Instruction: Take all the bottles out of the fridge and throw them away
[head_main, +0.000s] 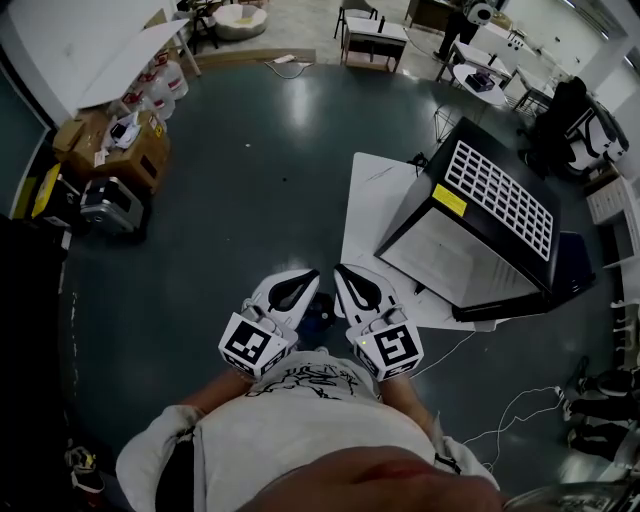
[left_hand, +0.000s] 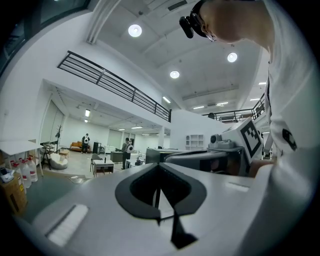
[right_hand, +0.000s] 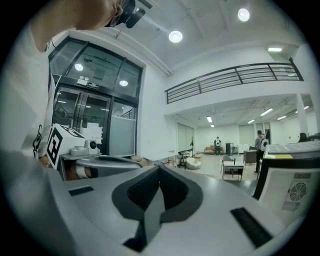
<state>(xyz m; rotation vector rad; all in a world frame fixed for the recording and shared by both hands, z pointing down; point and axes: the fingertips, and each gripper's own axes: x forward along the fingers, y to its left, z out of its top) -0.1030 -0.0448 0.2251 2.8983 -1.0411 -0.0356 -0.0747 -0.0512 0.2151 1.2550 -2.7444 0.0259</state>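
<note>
No bottle shows in any view. The black fridge (head_main: 490, 225), a low box with a white perforated top panel and a yellow sticker, stands on a white board (head_main: 375, 205) to my right front; its side appears at the right edge of the right gripper view (right_hand: 292, 175). Both grippers are held close to my chest, side by side and pointing forward over the dark floor. My left gripper (head_main: 305, 280) (left_hand: 159, 166) is shut with nothing between its jaws. My right gripper (head_main: 345, 275) (right_hand: 159, 167) is shut and empty too, short of the fridge.
Cardboard boxes and white jugs (head_main: 130, 140) stand at the far left beside black cases (head_main: 100, 205). Small tables (head_main: 375, 40) and office chairs (head_main: 580, 130) stand at the back and right. White cables (head_main: 500, 420) trail on the floor at my right.
</note>
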